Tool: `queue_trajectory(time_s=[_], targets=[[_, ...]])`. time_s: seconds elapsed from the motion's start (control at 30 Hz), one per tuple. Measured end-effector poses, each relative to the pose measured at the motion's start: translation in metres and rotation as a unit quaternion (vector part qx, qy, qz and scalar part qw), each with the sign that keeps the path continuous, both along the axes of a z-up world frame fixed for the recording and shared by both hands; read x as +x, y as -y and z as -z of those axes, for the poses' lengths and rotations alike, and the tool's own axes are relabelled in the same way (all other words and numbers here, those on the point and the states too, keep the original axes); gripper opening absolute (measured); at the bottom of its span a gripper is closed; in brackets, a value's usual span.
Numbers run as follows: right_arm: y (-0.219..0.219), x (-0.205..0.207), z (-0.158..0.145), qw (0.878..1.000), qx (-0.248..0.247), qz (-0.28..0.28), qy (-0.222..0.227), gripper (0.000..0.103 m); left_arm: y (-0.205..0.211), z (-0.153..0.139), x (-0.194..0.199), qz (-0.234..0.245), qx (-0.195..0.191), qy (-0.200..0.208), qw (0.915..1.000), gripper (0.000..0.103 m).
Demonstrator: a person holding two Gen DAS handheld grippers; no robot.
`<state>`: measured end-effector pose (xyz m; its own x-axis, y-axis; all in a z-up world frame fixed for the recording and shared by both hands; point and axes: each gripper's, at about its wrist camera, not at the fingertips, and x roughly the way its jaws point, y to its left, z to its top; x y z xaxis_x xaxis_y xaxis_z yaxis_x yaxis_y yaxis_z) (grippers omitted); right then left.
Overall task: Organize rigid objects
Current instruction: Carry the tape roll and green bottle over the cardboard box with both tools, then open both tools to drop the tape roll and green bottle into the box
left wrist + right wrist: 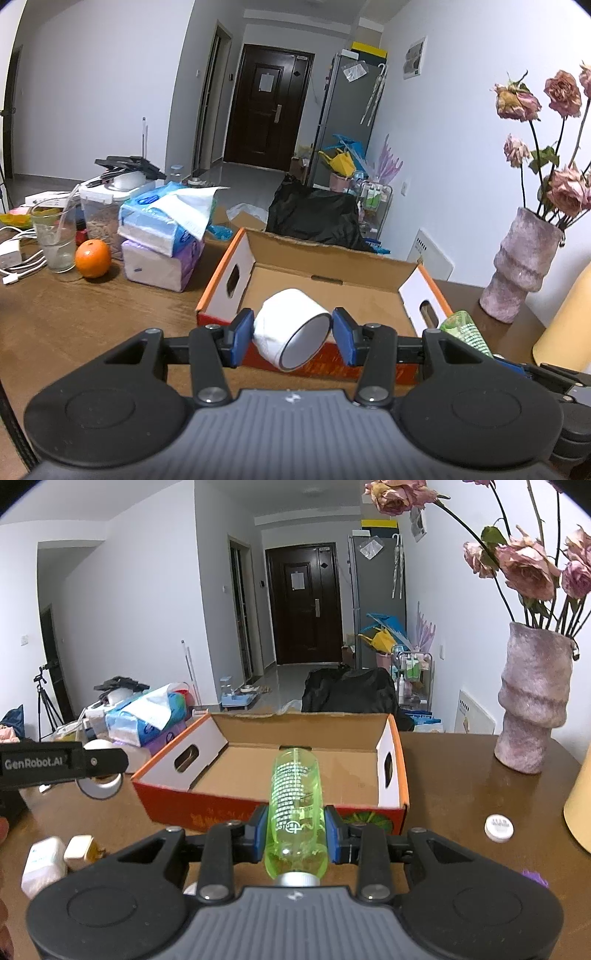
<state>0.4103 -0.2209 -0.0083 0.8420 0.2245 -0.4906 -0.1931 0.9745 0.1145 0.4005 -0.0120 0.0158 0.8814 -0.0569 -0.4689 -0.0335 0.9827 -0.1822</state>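
My left gripper (293, 332) is shut on a white tape roll (291, 328), held just above the near wall of the open cardboard box (332, 284). In the right wrist view my right gripper (295, 830) is shut on a clear green bottle (295, 797) that points forward over the box (236, 771), its metal cap toward the camera. The box floor shows nothing lying on it in either view. The green bottle (466, 330) also shows at the right in the left wrist view, and the left gripper's finger (66, 762) with the tape roll (99, 782) at the left in the right wrist view.
On the brown table (74, 314) left of the box: tissue packs (162, 240), an orange (93, 257), a glass (55, 240), chargers and cables. A pink vase (532, 701) of dried roses stands at the right. A white cap (499, 828) and small white items (44, 864) lie nearby.
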Motion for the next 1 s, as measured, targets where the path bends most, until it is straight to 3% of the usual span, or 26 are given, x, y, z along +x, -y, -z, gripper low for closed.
queue_trajectory(time_s=[0.4,1.0], targets=[[-0.004,0.061,0.0,1.0,0.009,0.002,-0.006,0.03,0.009,0.005,0.051,-0.01,-0.001,0.003,0.9999,0.048],[0.02,0.148,0.033,0.994,0.1,0.025,-0.044,0.03,0.028,0.03,0.13,-0.038,0.022,-0.013,0.9989,0.048]])
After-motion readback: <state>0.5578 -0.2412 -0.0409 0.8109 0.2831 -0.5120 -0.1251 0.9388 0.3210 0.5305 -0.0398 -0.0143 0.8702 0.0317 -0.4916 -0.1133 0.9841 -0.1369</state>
